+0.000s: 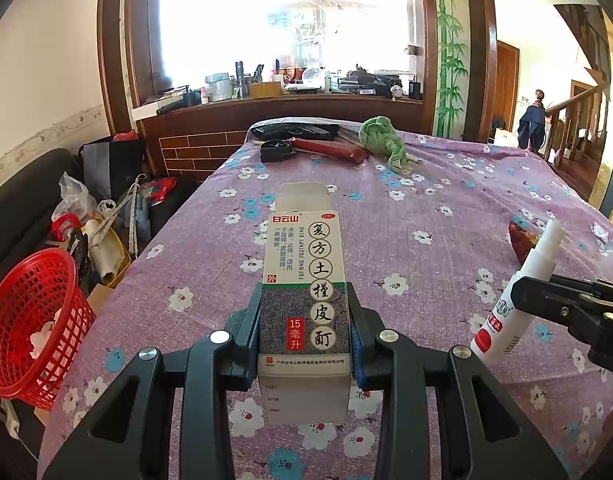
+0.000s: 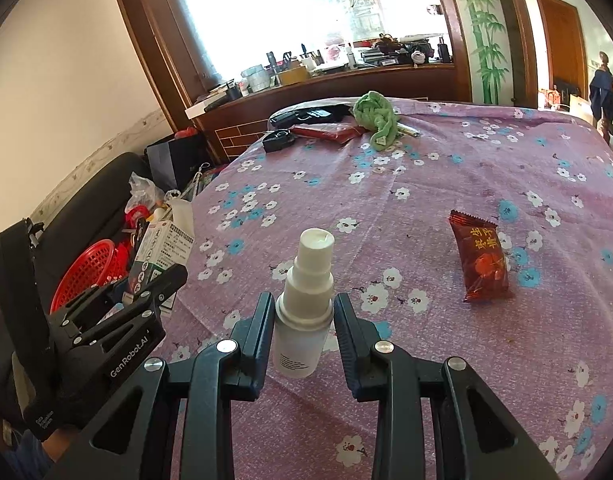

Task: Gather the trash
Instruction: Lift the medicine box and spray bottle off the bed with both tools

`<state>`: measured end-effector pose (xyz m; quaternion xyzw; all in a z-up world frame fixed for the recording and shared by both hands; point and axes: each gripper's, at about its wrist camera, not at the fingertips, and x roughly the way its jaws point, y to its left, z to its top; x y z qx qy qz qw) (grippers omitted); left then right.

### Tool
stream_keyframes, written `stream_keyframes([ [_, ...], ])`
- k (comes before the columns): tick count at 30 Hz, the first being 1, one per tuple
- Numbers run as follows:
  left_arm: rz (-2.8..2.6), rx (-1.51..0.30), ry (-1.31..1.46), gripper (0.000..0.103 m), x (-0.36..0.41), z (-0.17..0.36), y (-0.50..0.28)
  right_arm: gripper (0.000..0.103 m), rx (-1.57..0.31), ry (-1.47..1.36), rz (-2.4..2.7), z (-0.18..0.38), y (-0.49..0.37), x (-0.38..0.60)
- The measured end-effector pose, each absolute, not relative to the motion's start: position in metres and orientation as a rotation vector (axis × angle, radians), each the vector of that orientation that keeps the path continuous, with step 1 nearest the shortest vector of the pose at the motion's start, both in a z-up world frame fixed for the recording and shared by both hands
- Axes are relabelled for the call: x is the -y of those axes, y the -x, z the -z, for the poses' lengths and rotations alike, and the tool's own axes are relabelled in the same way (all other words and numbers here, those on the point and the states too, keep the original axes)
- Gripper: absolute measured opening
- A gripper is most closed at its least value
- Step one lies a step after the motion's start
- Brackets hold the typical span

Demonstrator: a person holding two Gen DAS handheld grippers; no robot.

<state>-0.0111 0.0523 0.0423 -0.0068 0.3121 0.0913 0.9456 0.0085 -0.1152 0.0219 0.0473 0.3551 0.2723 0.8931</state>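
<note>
My left gripper point(image 1: 305, 312) is shut on a white medicine carton point(image 1: 304, 280) with Chinese print, held above the purple flowered tablecloth point(image 1: 446, 200). The carton also shows in the right wrist view point(image 2: 162, 252), with the left gripper point(image 2: 146, 296) near the table's left edge. My right gripper point(image 2: 304, 320) is shut on a small white spray bottle point(image 2: 306, 304), also seen in the left wrist view point(image 1: 514, 300). A red candy wrapper point(image 2: 482, 258) lies on the cloth to the right. A red mesh basket point(image 1: 34, 320) stands on the floor at the left.
At the far end of the table lie a green rag point(image 1: 384, 140), a dark red pouch point(image 1: 330, 150) and black items point(image 1: 278, 152). Bags and clutter point(image 1: 94, 224) sit beside the basket. A cluttered shelf point(image 1: 290, 84) runs under the window.
</note>
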Motion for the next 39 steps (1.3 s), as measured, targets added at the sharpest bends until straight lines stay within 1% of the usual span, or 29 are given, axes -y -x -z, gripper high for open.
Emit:
stream_keyframes([
  [32, -0.177, -0.636, 0.004, 0.033, -0.050, -0.049, 0.013, 0.033, -0.714, -0.094, -0.538, -0.027, -0.006, 0.116],
  [39, -0.160, -0.612, -0.001, 0.033, -0.055, -0.063, 0.036, 0.033, -0.702, -0.118, -0.565, -0.042, 0.025, 0.115],
])
